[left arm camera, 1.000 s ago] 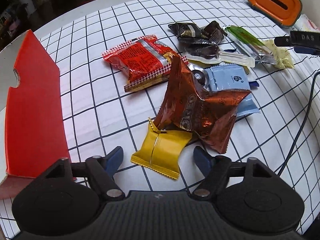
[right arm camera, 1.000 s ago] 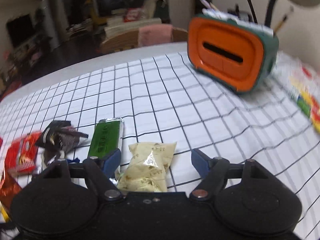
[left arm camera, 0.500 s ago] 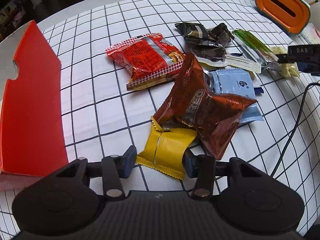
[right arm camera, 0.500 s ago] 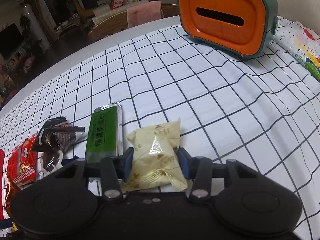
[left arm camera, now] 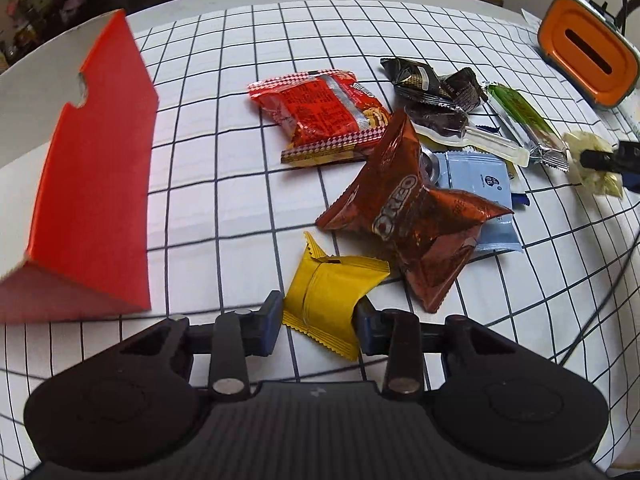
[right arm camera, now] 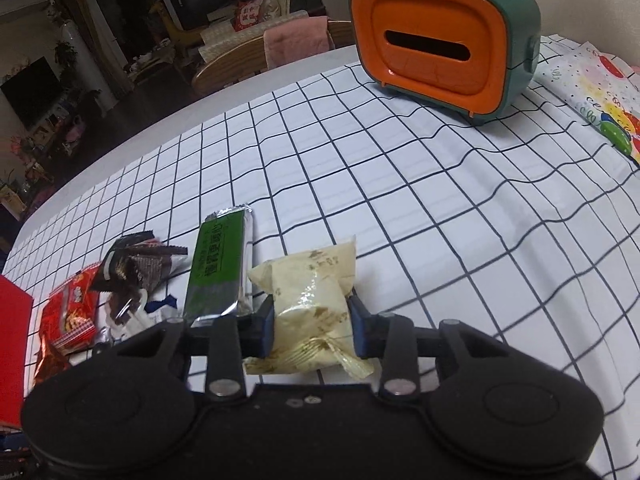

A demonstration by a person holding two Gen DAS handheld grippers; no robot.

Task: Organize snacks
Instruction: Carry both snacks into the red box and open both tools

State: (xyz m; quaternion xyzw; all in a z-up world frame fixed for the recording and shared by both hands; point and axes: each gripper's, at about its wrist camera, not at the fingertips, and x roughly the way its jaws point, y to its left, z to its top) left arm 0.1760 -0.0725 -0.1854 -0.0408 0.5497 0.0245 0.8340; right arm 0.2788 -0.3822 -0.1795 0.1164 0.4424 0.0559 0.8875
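My left gripper is closing its jaws on a yellow snack packet, and the blue pads press its two sides. Beyond it lie a brown Oreo bag, a red checkered packet, a pale blue packet and dark wrappers. A red box stands at the left. My right gripper is closing on a cream packet, pads against its sides. That cream packet also shows at the far right of the left wrist view.
A green bar lies just left of the cream packet. An orange and green tissue holder stands at the back right. A patterned sheet covers the right table edge. A black cable runs along the right.
Both grippers have closed from wide open onto their packets, the left on the yellow one and the right on the cream one. Both views rolled slightly.
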